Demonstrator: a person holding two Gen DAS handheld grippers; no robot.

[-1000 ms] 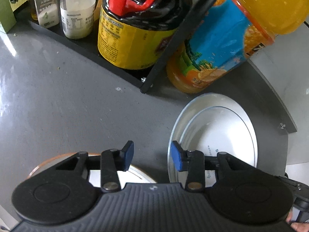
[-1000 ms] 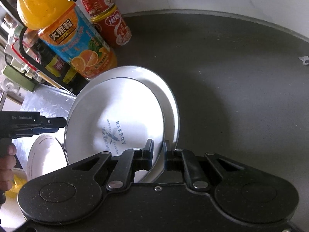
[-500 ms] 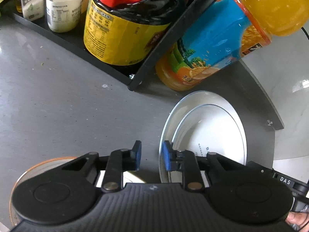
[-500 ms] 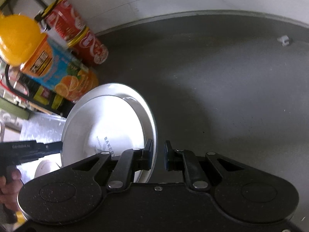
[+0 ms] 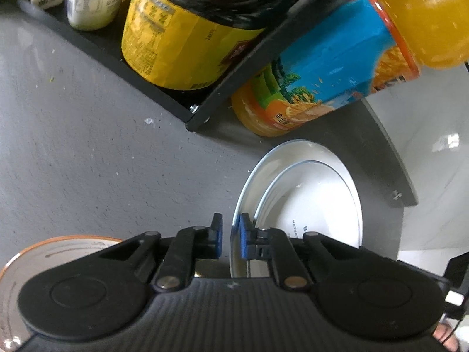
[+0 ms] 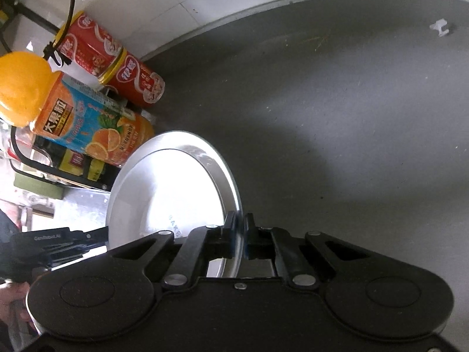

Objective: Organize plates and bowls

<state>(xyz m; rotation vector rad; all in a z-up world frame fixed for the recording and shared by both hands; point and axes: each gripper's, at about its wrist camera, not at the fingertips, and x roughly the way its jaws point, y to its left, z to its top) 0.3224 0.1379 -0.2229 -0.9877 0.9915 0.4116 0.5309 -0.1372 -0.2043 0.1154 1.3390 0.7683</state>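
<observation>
A large white plate (image 5: 261,176) carries a smaller white plate (image 5: 316,205) with printed lettering. My left gripper (image 5: 231,239) is shut on the large plate's near left rim, which shows edge-on between the blue pads. In the right wrist view the large plate (image 6: 218,161) and the smaller plate (image 6: 173,193) stand tilted above the grey counter (image 6: 351,117). My right gripper (image 6: 239,234) is shut on the rim at the opposite side. The left gripper's body (image 6: 58,240) shows at the far left, held by a hand (image 6: 14,305).
An orange juice bottle (image 5: 337,73) stands just beyond the plates, beside a black rack (image 5: 228,99) holding a yellow-labelled jug (image 5: 176,38). Red cans (image 6: 117,67) stand by the wall. An orange-rimmed plate (image 5: 58,252) lies under my left gripper.
My left gripper's fingers have come together onto the large plate's rim. The right gripper kept its hold, and the plates have tilted more on edge.
</observation>
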